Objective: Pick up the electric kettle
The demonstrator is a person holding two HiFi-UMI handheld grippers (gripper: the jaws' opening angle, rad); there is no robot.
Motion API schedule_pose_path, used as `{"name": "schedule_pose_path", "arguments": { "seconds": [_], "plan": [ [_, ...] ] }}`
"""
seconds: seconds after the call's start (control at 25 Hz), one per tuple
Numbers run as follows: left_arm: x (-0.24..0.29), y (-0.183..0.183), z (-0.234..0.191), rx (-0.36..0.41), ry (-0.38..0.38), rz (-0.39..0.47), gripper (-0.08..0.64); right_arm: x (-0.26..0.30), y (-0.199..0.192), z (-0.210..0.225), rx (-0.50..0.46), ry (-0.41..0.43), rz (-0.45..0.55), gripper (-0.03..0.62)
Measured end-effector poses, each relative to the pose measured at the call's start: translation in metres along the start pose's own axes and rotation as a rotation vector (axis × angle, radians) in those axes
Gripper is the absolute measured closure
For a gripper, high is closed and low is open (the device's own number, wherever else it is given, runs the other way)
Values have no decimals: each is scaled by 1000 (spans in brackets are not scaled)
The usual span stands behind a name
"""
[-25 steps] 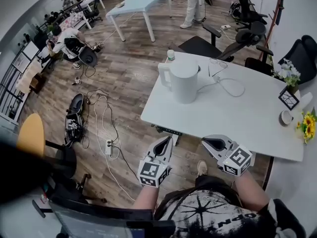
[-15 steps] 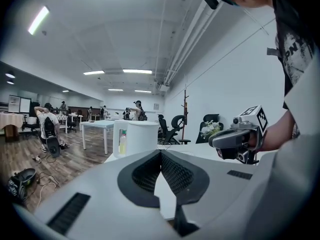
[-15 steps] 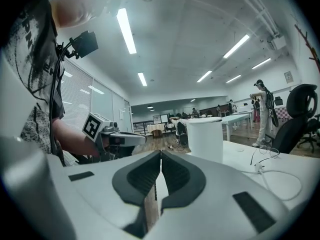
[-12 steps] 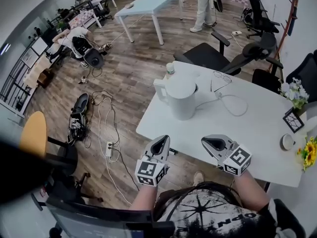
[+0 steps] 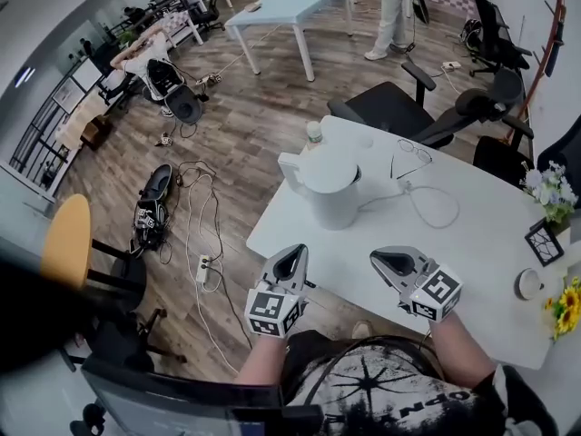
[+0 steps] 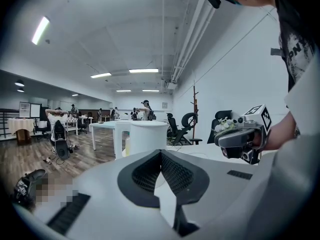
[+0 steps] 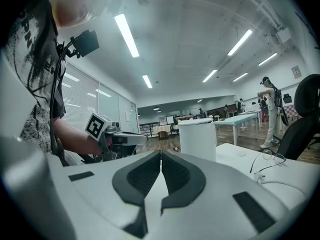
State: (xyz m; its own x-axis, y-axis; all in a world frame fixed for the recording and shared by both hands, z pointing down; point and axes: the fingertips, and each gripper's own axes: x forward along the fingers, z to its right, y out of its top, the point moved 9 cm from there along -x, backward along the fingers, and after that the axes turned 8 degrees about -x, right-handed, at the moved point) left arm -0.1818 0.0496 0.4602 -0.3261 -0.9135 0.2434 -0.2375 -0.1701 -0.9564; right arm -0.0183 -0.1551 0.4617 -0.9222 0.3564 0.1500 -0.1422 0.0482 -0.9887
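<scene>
The white electric kettle (image 5: pixel 331 187) stands upright near the left end of the white table (image 5: pixel 454 243), its handle toward the left edge. My left gripper (image 5: pixel 292 262) is shut and empty, level, at the table's near edge in front of the kettle. My right gripper (image 5: pixel 385 262) is also shut and empty, above the tabletop to the kettle's near right. In the left gripper view the kettle (image 6: pixel 145 136) lies straight ahead beyond the closed tips (image 6: pixel 161 154). From the right gripper view the kettle (image 7: pixel 199 138) sits ahead and slightly right of the closed tips (image 7: pixel 160 156). Neither gripper touches it.
A small bottle (image 5: pixel 313 133) stands behind the kettle. Glasses (image 5: pixel 413 151) and a white cable (image 5: pixel 431 203) lie right of it. A cup (image 5: pixel 526 284), a picture frame (image 5: pixel 545 242) and flowers (image 5: pixel 549 189) are at the right end. Office chairs (image 5: pixel 390 107) stand beyond; cables and a power strip (image 5: pixel 204 266) lie on the floor.
Both grippers have come closer to the table and kettle, which now sit lower and nearer in the head view. The jaws stayed shut and the kettle has not moved on the table.
</scene>
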Motion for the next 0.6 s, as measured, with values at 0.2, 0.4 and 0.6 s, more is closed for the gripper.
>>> {"name": "schedule_pose_path", "arguments": {
  "seconds": [0.2, 0.4, 0.6],
  "plan": [
    [11, 2, -11, 1, 0, -2, 551, 6, -4, 4, 10, -2, -6, 569],
    [27, 8, -29, 23, -46, -6, 551, 14, -5, 11, 15, -52, -15, 569],
    [48, 17, -63, 52, -89, -35, 551, 33, 1, 19, 22, -138, -16, 571]
  ]
}}
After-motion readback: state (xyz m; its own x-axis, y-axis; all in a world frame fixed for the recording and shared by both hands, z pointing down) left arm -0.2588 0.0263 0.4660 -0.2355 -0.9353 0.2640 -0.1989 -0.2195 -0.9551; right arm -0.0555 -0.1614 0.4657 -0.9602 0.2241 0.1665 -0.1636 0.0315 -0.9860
